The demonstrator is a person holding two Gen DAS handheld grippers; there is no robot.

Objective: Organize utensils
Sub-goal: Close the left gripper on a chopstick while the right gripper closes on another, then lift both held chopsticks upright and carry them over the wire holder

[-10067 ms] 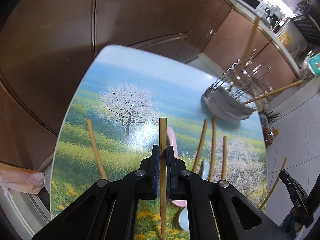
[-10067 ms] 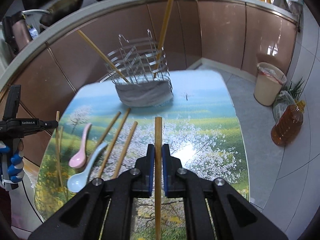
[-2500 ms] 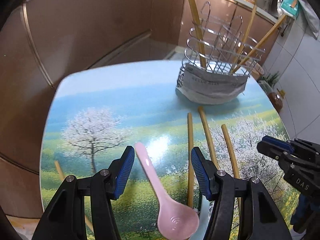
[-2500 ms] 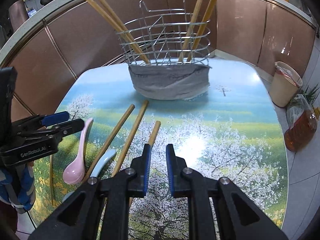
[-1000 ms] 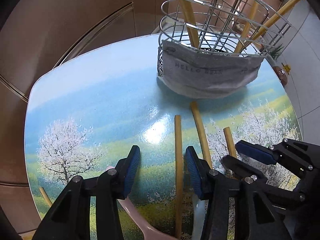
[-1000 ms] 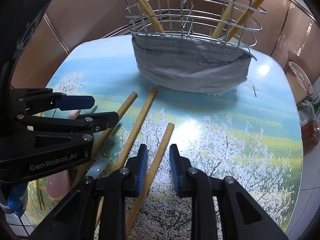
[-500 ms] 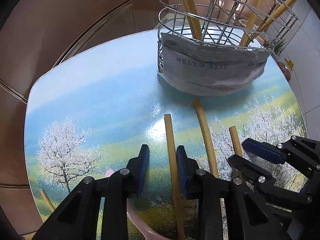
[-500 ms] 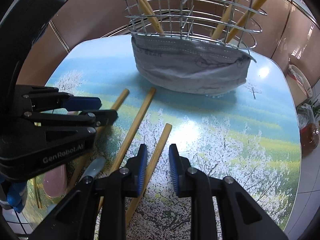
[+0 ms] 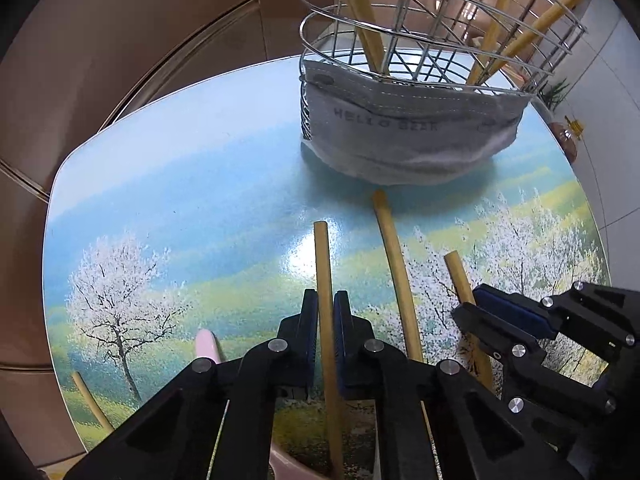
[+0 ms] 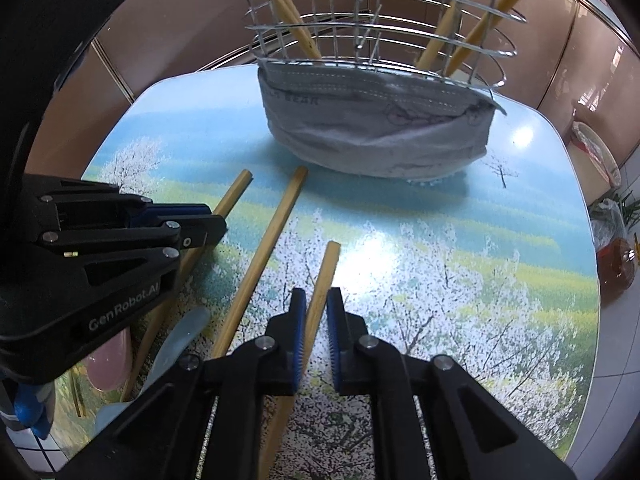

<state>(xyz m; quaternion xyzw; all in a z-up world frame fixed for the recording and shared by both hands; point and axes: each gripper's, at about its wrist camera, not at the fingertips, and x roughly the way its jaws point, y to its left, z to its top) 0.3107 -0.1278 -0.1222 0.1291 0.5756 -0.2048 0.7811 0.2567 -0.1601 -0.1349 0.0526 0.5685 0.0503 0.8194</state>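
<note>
Left gripper (image 9: 326,312): black two-finger claw with blue pads, pointing steeply down near the table's near edge, clenching on a light wooden chopstick (image 9: 325,280) lying flat on the top.
Right gripper (image 10: 316,312): matching black claw, just beside the left one, grasping a second wooden chopstick (image 10: 322,284) that is slanting between its blue pads.
Loose utensils: a third chopstick (image 10: 264,256) is lying between the two held ones; a pink spoon (image 9: 208,344) and a pale blue spoon (image 10: 180,338) are sitting near the near edge, partly hidden by the left claw.
Table (image 9: 192,184): glossy top printed with blossoming trees and green fields.
Far side: a chrome wire utensil basket (image 9: 432,32), its base wrapped in grey cloth, is standing near the far edge, holding several upright chopsticks.
</note>
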